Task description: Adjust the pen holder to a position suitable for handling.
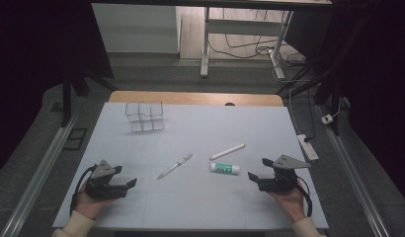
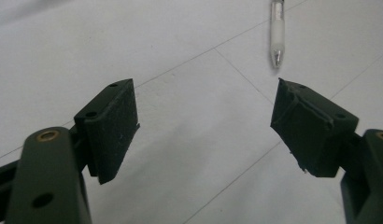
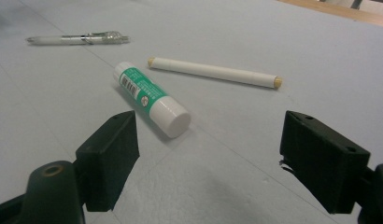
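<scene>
Nearest the camera, both of my hands came in from the bottom edge of the high view, each in a pale sleeve and each carrying a gripper low over the front of the table. Left gripper (image 1: 126, 177) had its jaws spread wide with nothing between them; in the left gripper view I saw bare board between the two black pads (image 2: 112, 123), and neither pad touched anything. Right gripper (image 1: 260, 169) likewise stood with jaws wide apart and empty, its pads (image 3: 110, 156) clear of the surface things.

Just ahead of the right gripper lay the glue stick (image 1: 225, 168), white with a green label, on its side, its cap end pointing toward that gripper in the right gripper view (image 3: 150, 98). Slightly beyond it I noted a white rod (image 1: 227, 151) with tan ends, lying flat, near the glue stick but apart from it. A clear pen (image 1: 175, 166) lay toward the middle of the board, between the two grippers and farther out; its tip showed ahead of the left gripper's jaws (image 2: 276, 32).

Farther back, left of centre, stood a clear box with compartments (image 1: 144, 116), well apart from everything else.

Surface: a pale grey-blue board (image 1: 200, 197) with faint seam lines, laid on a wooden table (image 1: 190, 98). Room beyond: dim, grey floor, white desk legs (image 1: 205, 44), loose cables (image 1: 250, 47), a power strip (image 1: 307, 147) to the right.
</scene>
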The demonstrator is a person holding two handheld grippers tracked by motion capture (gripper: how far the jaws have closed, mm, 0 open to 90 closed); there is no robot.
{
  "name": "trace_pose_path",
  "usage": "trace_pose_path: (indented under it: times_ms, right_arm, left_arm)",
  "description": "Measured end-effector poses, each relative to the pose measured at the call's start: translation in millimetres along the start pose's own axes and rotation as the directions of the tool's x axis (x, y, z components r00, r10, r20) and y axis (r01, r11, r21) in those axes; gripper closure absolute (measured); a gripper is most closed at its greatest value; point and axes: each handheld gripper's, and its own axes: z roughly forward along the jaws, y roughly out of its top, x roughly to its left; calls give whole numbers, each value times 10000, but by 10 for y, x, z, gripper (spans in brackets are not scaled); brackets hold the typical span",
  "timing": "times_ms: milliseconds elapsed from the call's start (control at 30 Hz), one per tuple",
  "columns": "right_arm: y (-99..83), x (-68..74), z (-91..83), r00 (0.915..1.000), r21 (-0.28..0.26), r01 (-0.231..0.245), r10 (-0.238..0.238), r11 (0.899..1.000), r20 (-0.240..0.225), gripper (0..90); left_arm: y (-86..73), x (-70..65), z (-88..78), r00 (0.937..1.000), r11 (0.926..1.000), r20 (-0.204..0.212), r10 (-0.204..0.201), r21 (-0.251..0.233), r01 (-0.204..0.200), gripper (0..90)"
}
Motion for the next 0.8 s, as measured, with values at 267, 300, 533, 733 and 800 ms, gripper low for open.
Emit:
trace_pose_path:
  times_ms: [267,300,533,733,800]
  right_arm:
    - [-27,4,15,10000,105,-13,12,9999,59,194]
    - [-32,0,18,10000,124,-30,29,9999,64,194]
    - [-42,-8,28,9999,114,-93,92,9999,40,195]
    - [-43,-8,35,10000,94,-71,70,9999,53,204]
    - [-43,-4,36,10000,74,-45,45,10000,45,205]
  left_arm:
    - [15,33,12,10000,10000,-44,-35,-1,35,228]
    - [20,35,16,10000,10000,-57,-34,-2,34,228]
    - [101,71,30,9999,9999,-137,-37,-109,36,237]
    - [197,130,64,9995,9999,-320,4,-151,-9,249]
    - [213,141,75,9992,9999,-395,19,-134,-25,252]
